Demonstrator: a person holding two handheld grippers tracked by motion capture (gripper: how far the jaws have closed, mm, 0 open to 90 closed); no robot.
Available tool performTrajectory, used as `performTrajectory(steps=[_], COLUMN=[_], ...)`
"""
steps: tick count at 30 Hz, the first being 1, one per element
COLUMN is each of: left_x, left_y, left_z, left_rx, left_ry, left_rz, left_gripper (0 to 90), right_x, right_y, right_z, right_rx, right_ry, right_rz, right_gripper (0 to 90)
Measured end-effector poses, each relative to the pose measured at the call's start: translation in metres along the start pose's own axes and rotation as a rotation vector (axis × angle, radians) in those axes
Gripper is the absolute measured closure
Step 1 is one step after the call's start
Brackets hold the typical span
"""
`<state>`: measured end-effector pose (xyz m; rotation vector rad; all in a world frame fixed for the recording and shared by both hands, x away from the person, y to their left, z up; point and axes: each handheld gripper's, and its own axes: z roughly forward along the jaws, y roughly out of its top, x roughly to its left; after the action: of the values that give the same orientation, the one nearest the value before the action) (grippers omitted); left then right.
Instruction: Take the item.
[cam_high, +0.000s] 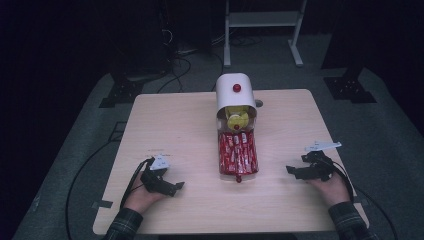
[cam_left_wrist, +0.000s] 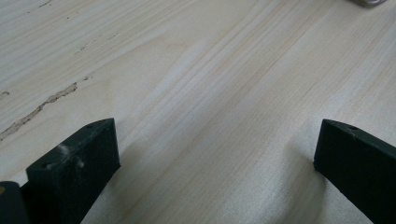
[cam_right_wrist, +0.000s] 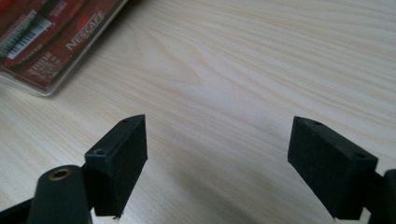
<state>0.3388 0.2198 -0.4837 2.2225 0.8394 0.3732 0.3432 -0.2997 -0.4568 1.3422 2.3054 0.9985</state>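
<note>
A white round-topped box (cam_high: 235, 95) with a red knob stands at the middle back of the wooden table (cam_high: 170, 125). Yellow packets (cam_high: 237, 118) show in its open front. In front of it lies a clear tray (cam_high: 238, 154) packed with red Nescafe sachets (cam_right_wrist: 42, 42), a red knob at its near end. My left gripper (cam_high: 176, 187) rests low at the front left, open and empty, its jaws over bare wood (cam_left_wrist: 217, 144). My right gripper (cam_high: 294, 171) sits at the front right, open and empty (cam_right_wrist: 217, 140), pointing toward the tray's near corner.
A small grey object (cam_high: 258, 103) lies beside the white box on its right. Black cables trail off the table from each gripper. Bare wood spreads on both sides of the tray. A white stand (cam_high: 262, 30) is on the floor behind.
</note>
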Motion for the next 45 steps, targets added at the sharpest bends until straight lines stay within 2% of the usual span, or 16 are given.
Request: performTrajectory(steps=[11, 18, 29, 33, 45], left_x=[0.0, 0.0, 0.0, 0.0, 0.0], left_y=[0.0, 0.0, 0.0, 0.0, 0.0], left_z=[0.0, 0.0, 0.0, 0.0, 0.0], left_rx=[0.0, 0.004, 0.004, 0.004, 0.004], left_ry=[0.0, 0.0, -0.001, -0.001, 0.0], left_rz=[0.0, 0.005, 0.001, 0.002, 0.002], left_gripper=[0.0, 0.0, 0.0, 0.0, 0.0], right_x=[0.005, 0.011, 0.02, 0.023, 0.029], right_y=[0.006, 0.012, 0.021, 0.025, 0.036], right_z=[-0.003, -0.003, -0.004, -0.004, -0.007], right_rx=[-0.02, -0.028, -0.043, -0.049, -0.066], right_ry=[0.015, 0.043, 0.071, 0.085, 0.099], right_rz=[-0.004, -0.001, -0.026, -0.018, -0.038], right_gripper=[18.2, 17.9, 17.9, 17.9, 18.0])
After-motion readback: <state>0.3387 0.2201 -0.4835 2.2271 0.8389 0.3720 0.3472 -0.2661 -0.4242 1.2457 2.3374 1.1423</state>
